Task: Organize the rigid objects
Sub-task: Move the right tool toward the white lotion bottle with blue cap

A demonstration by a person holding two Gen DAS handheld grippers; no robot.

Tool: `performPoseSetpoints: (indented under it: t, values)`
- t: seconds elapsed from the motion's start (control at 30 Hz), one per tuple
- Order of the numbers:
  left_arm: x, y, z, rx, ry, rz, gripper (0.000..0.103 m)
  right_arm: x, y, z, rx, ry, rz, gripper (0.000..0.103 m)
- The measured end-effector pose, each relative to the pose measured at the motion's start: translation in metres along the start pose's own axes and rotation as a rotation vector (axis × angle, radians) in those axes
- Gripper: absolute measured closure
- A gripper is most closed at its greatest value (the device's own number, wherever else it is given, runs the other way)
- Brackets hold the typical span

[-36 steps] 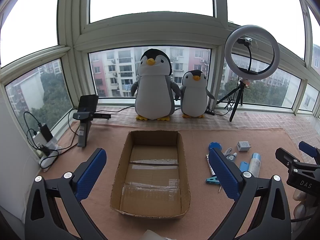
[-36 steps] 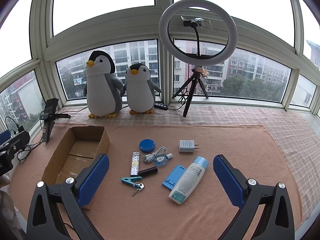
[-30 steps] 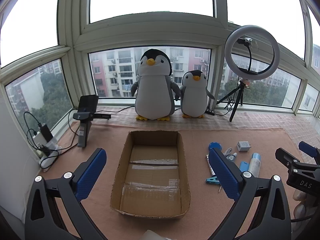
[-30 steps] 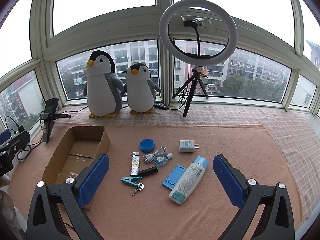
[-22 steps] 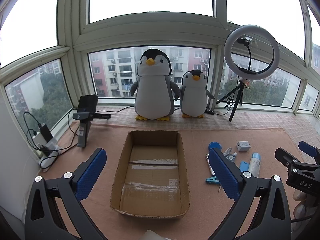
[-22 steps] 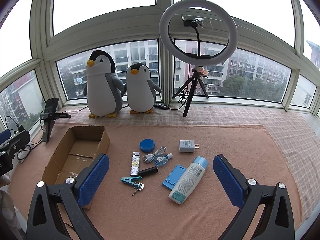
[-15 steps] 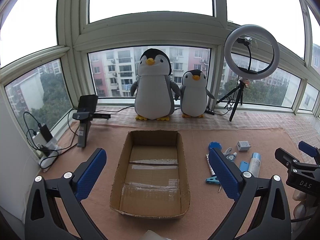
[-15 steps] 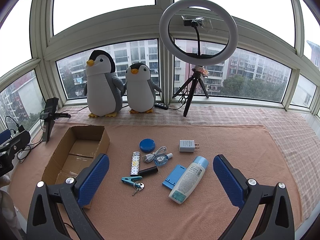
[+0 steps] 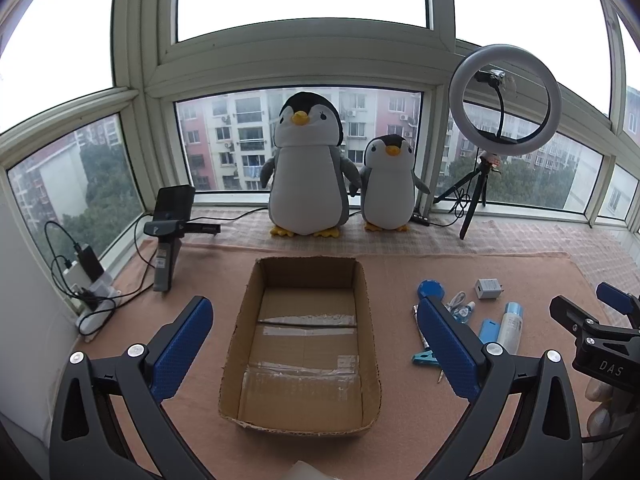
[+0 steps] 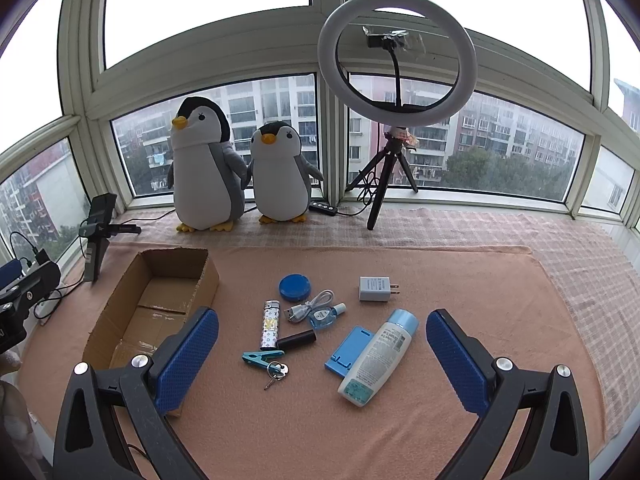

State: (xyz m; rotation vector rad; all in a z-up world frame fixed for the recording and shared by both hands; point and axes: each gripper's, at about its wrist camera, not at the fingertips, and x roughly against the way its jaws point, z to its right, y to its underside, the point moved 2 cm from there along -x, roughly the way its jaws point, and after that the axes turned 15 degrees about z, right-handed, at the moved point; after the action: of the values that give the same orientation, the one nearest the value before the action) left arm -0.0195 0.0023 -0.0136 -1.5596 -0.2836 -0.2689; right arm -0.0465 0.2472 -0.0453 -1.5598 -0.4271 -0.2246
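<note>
An open, empty cardboard box lies on the pink mat. To its right lie several small items: a white and blue bottle, a blue phone stand, a white charger, a round blue tin, a patterned lighter, a black tube, a teal clip with keys, a USB cable and a small blue bottle. My left gripper is open above the box. My right gripper is open above the items.
Two plush penguins and a ring light on a tripod stand by the window. A black stand with a phone and a power strip with cables are at the left.
</note>
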Motion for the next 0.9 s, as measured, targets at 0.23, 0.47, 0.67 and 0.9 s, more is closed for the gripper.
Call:
performPoseSetpoints:
  t: [0.23,0.47,0.67,0.9]
  values:
    - [-0.007,0.007,-0.006,-0.003,-0.019,-0.025,0.001,-0.003,0.002,0.001,0.0,0.003,-0.015,0.0]
    - [-0.022,0.027,-0.022,-0.011,-0.072,-0.092,0.001,-0.009,0.006,0.005,0.001,0.012,-0.034,0.0]
    - [-0.04,0.055,-0.041,-0.026,-0.13,-0.18,0.001,-0.017,0.013,0.01,0.006,0.021,-0.057,0.0]
    - [-0.065,0.088,-0.07,0.001,-0.187,-0.285,0.002,-0.026,0.024,0.019,-0.002,0.038,-0.096,0.0]
